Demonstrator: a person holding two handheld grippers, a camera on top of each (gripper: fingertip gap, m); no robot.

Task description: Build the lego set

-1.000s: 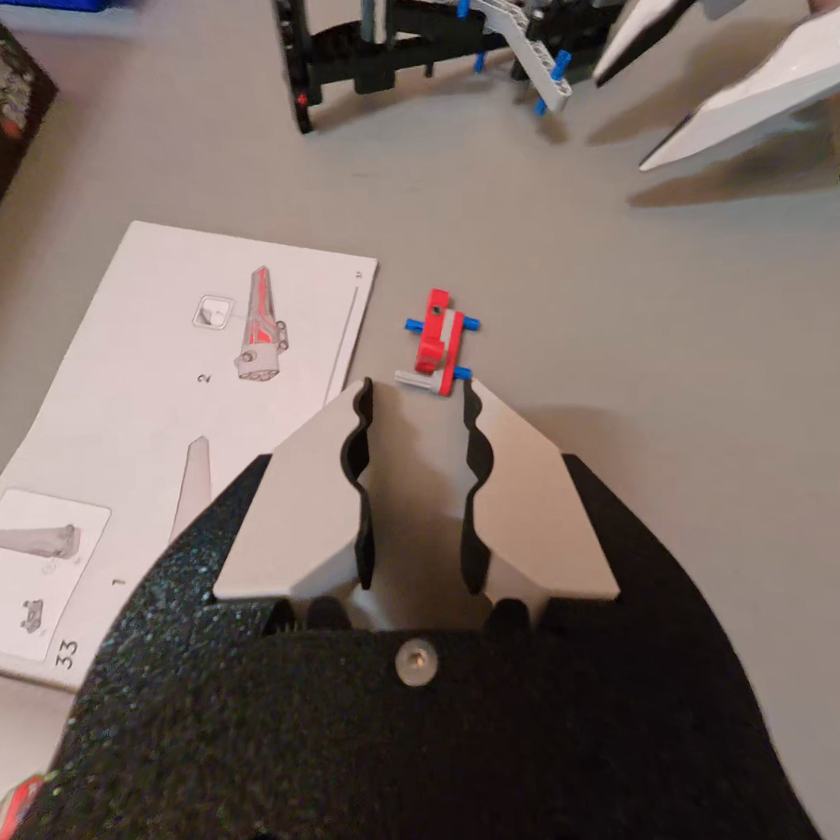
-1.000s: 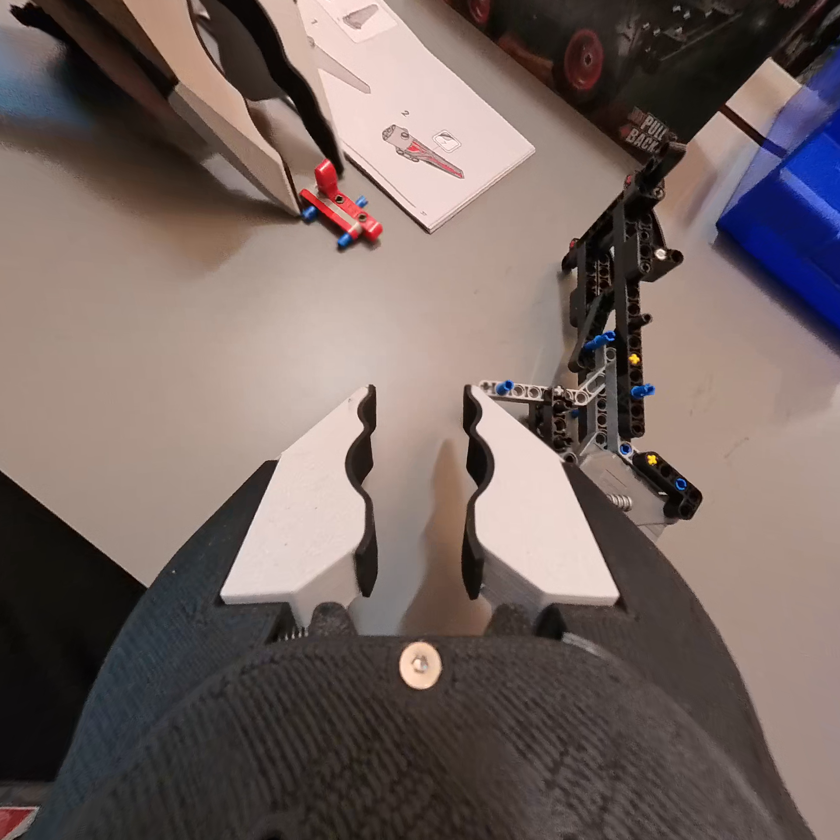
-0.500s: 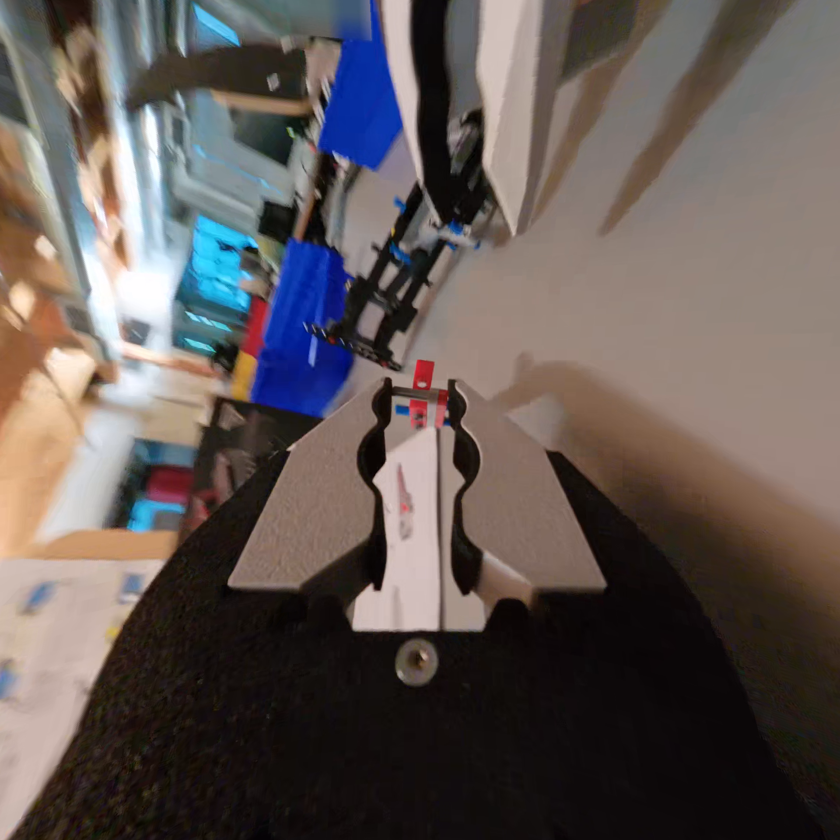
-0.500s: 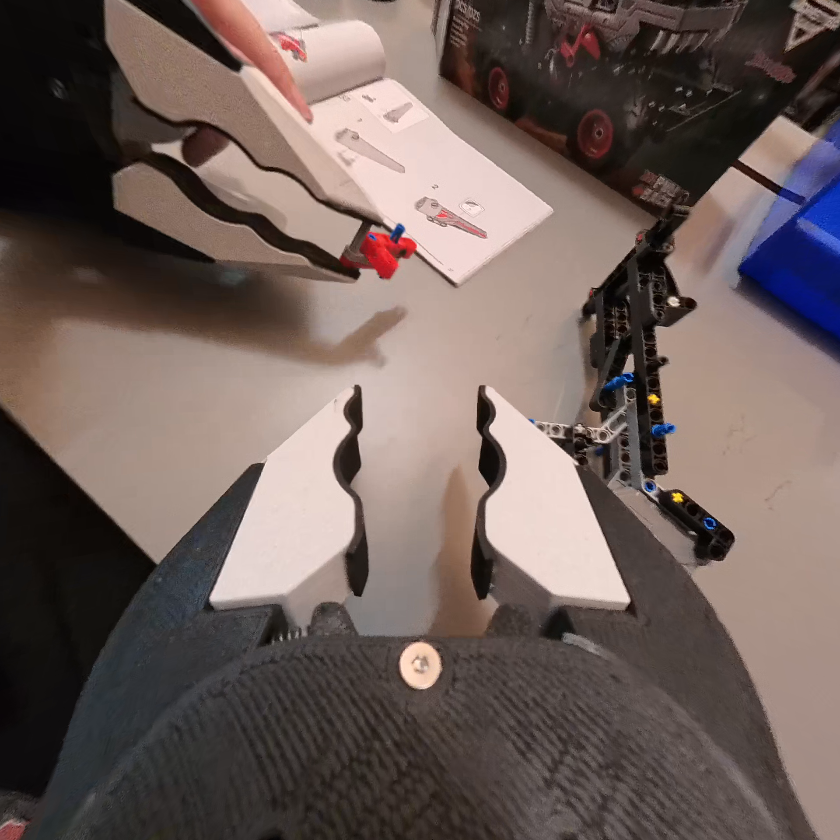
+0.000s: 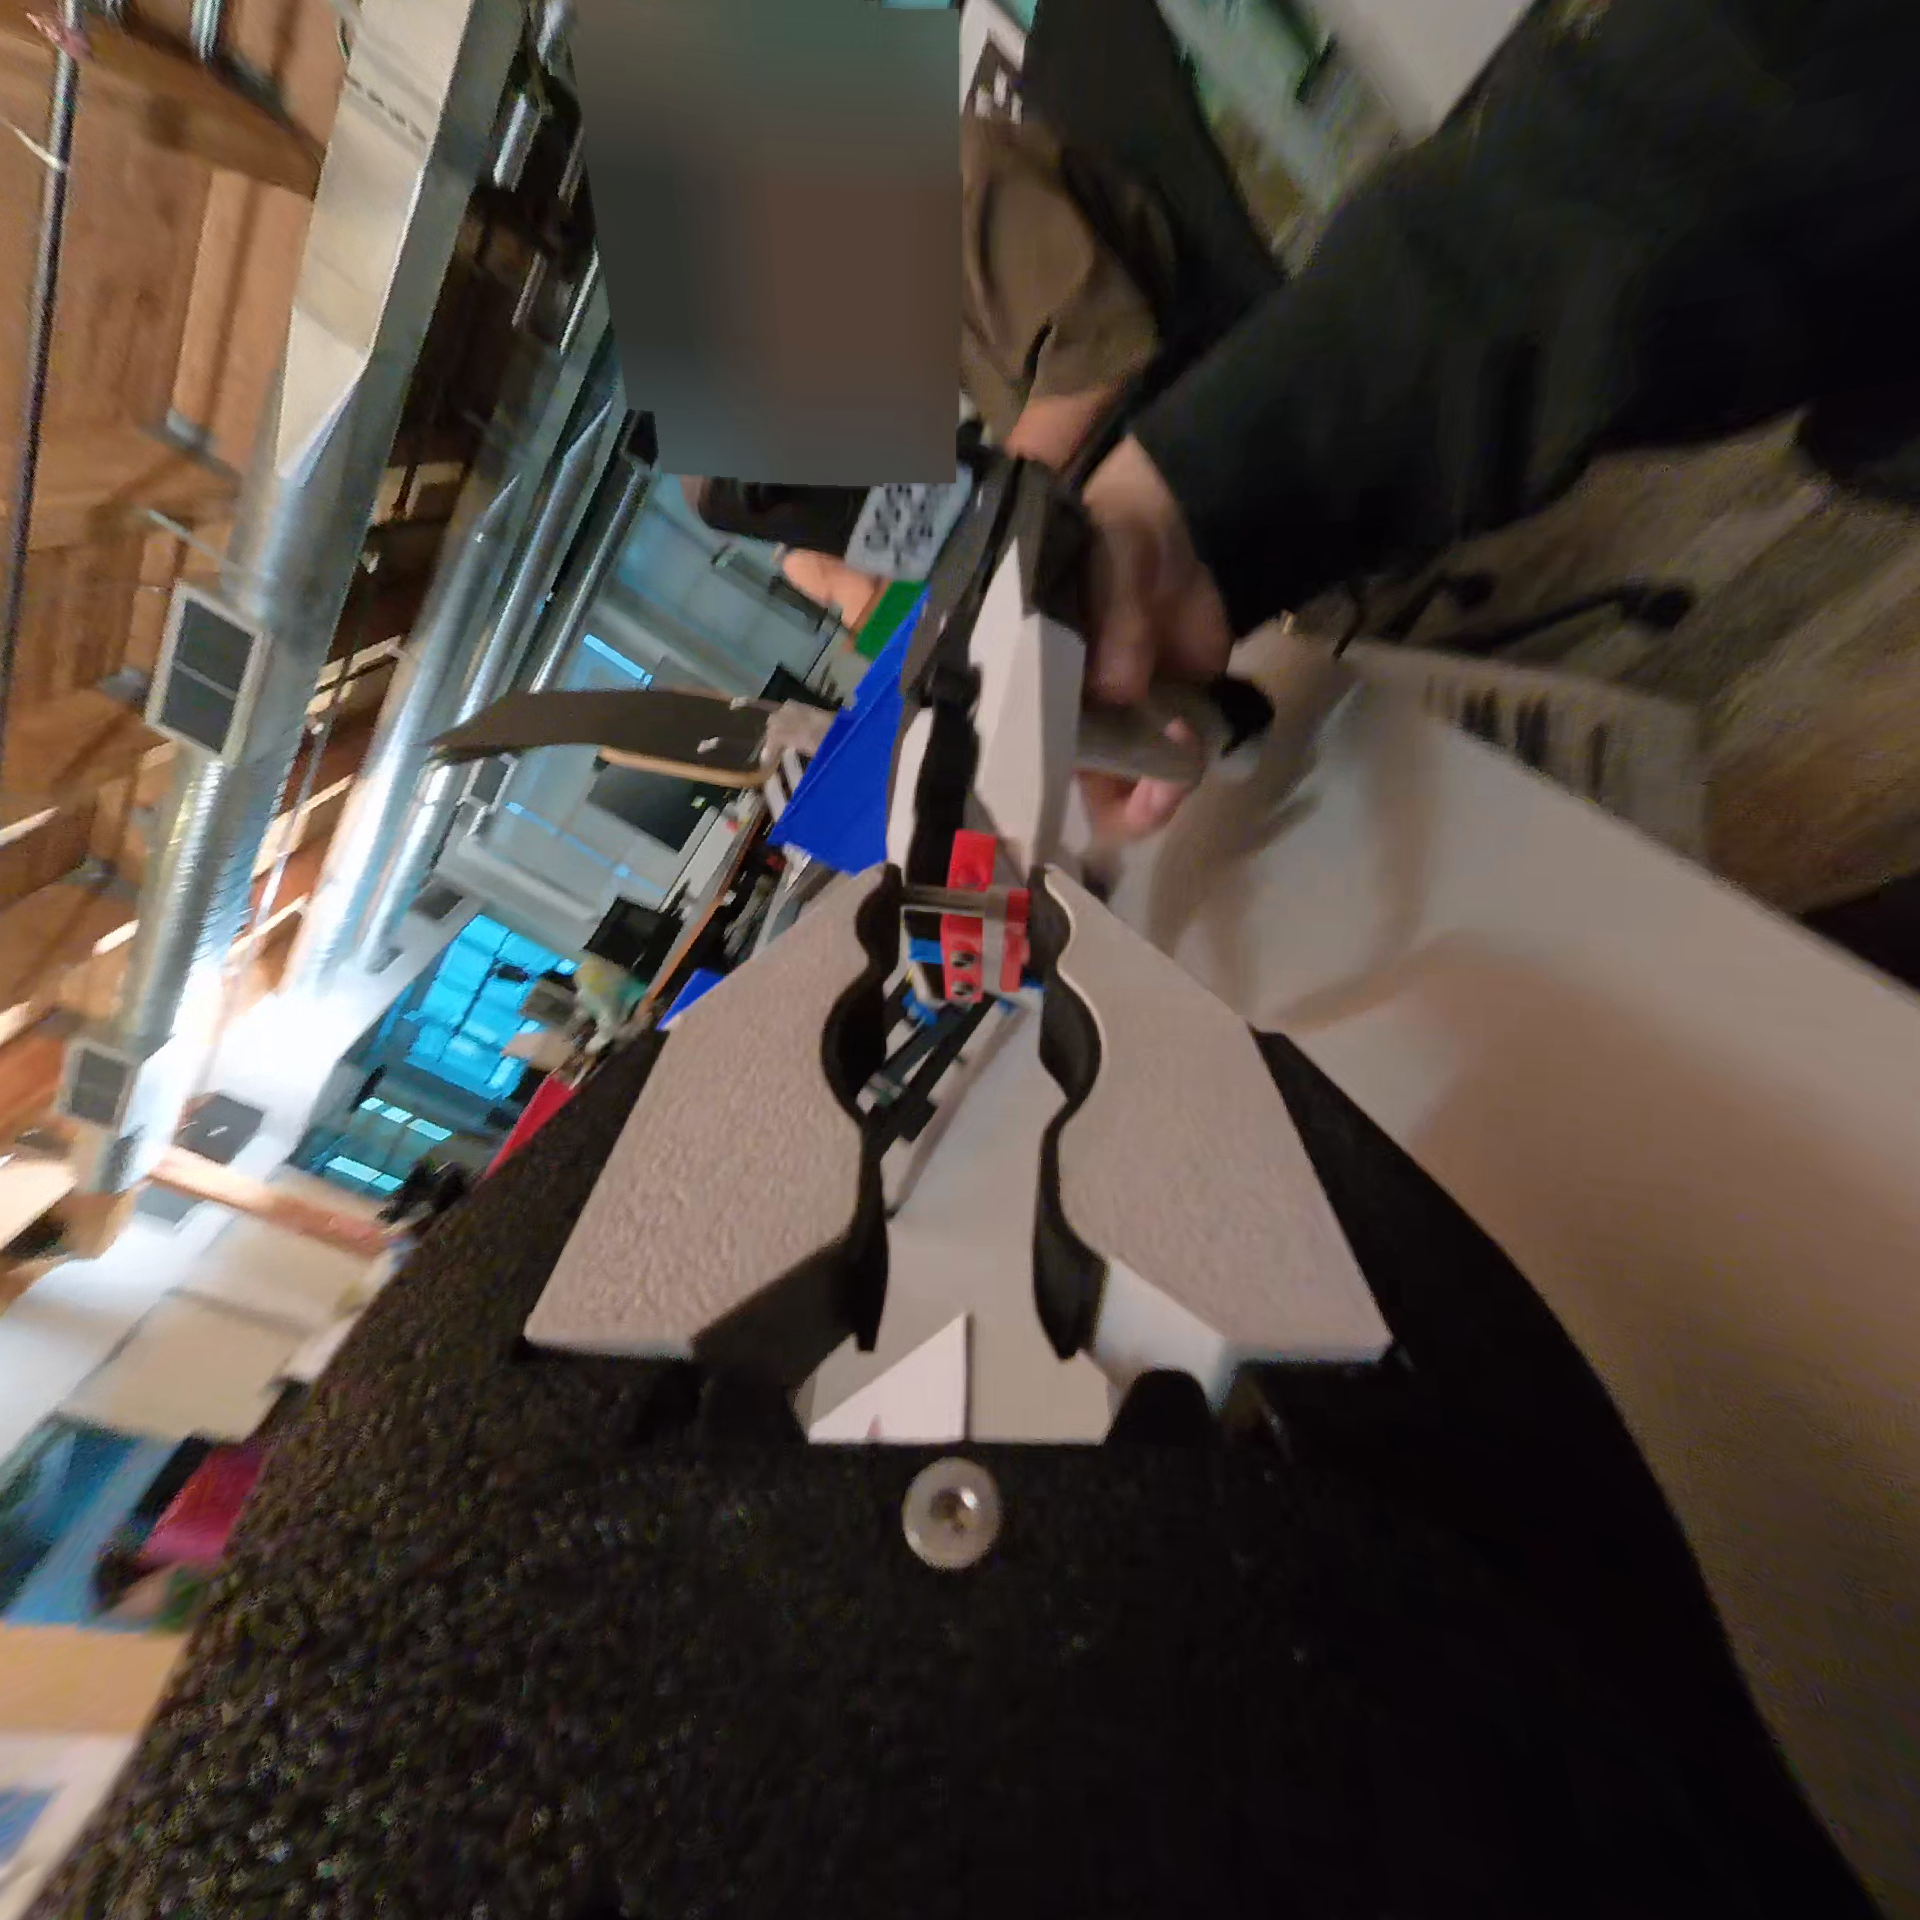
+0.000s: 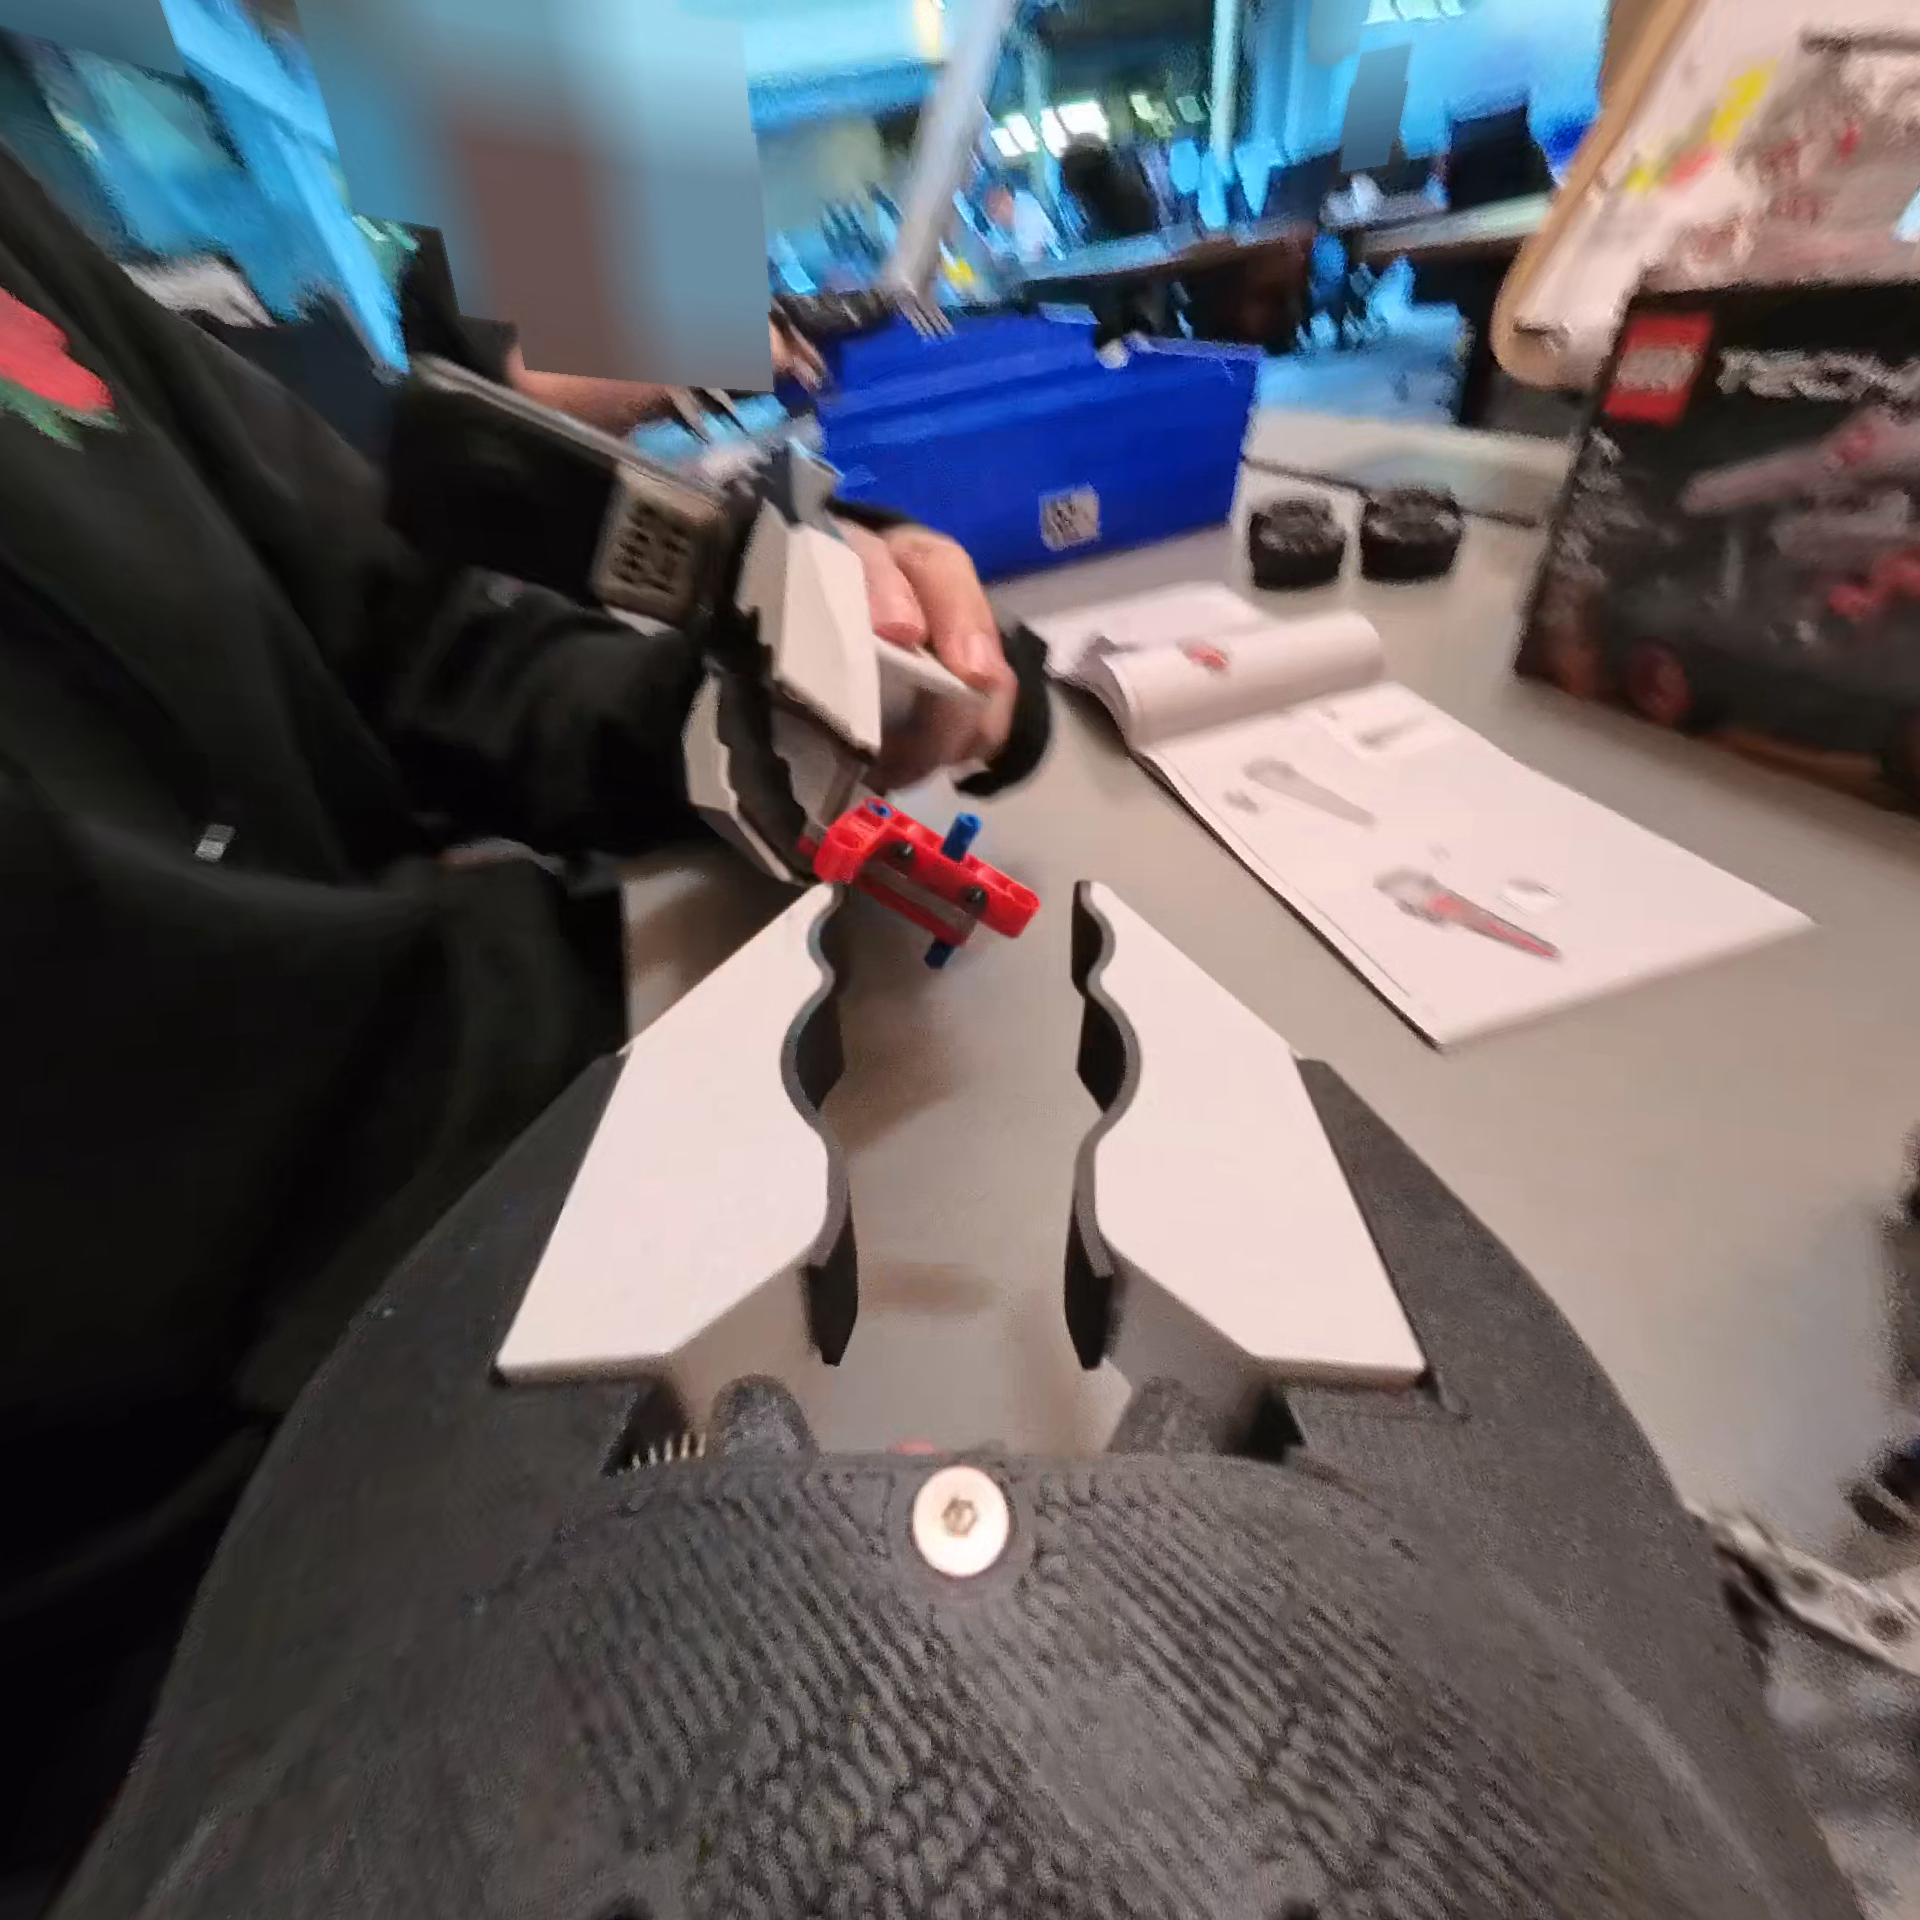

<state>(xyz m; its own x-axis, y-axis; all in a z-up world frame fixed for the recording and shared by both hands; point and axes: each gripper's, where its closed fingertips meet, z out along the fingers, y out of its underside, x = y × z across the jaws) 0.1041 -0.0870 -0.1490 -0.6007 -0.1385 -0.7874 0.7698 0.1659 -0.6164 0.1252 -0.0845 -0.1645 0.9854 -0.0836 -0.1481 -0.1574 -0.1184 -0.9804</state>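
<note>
My left gripper is shut on a small red lego assembly with blue pins and a grey bar, gripped across its width at the fingertips and held in the air, rolled on its side. The right wrist view shows the same assembly sticking out of the left gripper's fingers. My right gripper is open and empty; its tips sit just below and beside the assembly without touching it. The right gripper's fingers face me in the left wrist view. A black lego frame shows far off between my left fingers.
An open instruction booklet lies on the grey table to the right. Behind it stand a lego box, two black tyres and a blue bin. A person's hand holds the left gripper. Both grippers' tips are close together, under 4 cm apart.
The left gripper closed on the red assembly on the table, lifted it and rolled sideways toward the right gripper. The right gripper swung up and left from the black frame to face it.
</note>
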